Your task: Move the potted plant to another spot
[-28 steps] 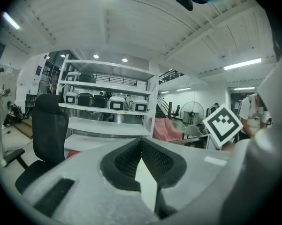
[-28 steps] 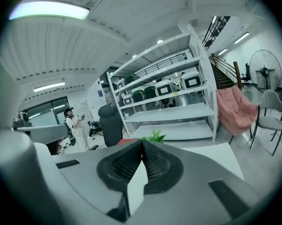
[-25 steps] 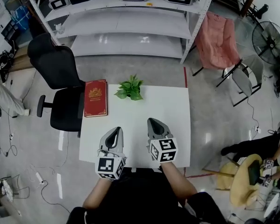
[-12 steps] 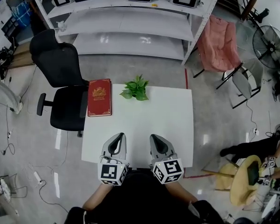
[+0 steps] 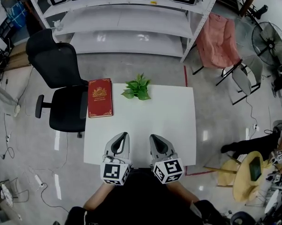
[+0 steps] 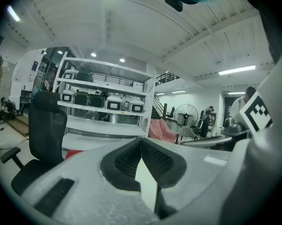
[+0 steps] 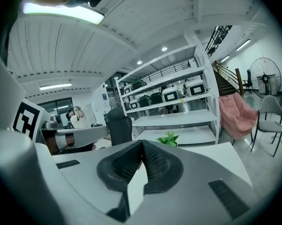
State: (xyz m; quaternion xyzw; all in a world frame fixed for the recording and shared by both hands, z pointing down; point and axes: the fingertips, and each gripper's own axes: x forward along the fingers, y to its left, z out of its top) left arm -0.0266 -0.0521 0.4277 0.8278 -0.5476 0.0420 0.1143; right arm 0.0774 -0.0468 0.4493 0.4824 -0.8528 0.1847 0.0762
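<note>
White table [image 5: 171, 125]. Red book [image 5: 100, 98] flat at far edge, ahead and left of left gripper [image 5: 123, 136] jaws. Potted plant [image 5: 138, 88] at far edge, ahead-left of right gripper [image 5: 153, 137] jaws, near book, not touching.

Bright, even light from ceiling strips [image 7: 61, 11] fills every view; the glossy floor [image 5: 205, 136] and the lower shelf [image 5: 126, 37] throw back small white glints, and the white surface [image 5: 169, 111] carries barely any shadow. Both gripper views are strongly fisheye, with bowed lines and black corners, and the left tool [image 6: 141, 146] and right tool [image 7: 141, 146] loom soft and unfocused near the lens.
</note>
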